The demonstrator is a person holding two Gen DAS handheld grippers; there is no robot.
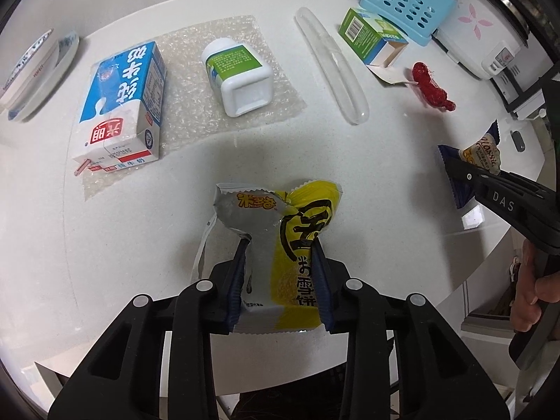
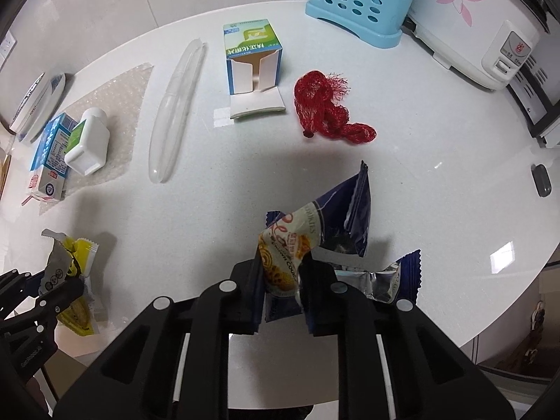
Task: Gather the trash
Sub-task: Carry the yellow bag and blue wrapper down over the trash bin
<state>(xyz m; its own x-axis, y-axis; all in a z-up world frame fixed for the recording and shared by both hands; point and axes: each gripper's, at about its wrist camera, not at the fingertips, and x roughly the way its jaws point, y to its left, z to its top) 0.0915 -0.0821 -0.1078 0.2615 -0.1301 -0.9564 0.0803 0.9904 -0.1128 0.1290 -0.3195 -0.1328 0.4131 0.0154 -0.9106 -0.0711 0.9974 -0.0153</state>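
My left gripper (image 1: 280, 245) is shut on a yellow and silver snack wrapper (image 1: 297, 231), held just above the white table. It also shows at the left of the right wrist view (image 2: 75, 266). My right gripper (image 2: 281, 257) is shut on a dark blue cookie wrapper (image 2: 336, 217), also seen in the left wrist view (image 1: 481, 155). On the table lie a blue milk carton (image 1: 120, 105), a white bottle (image 1: 238, 73) on bubble wrap (image 1: 280, 105), a clear plastic tube (image 1: 332, 66), an open green box (image 2: 252, 56) and a red mesh net (image 2: 325, 108).
A light blue basket (image 2: 353, 3) and a white rice cooker (image 2: 483, 24) stand at the back right. Plates (image 1: 38, 70) sit at the far left. A small dark object (image 2: 540, 180) lies near the table's right edge. The round table edge (image 1: 490, 245) is close in front.
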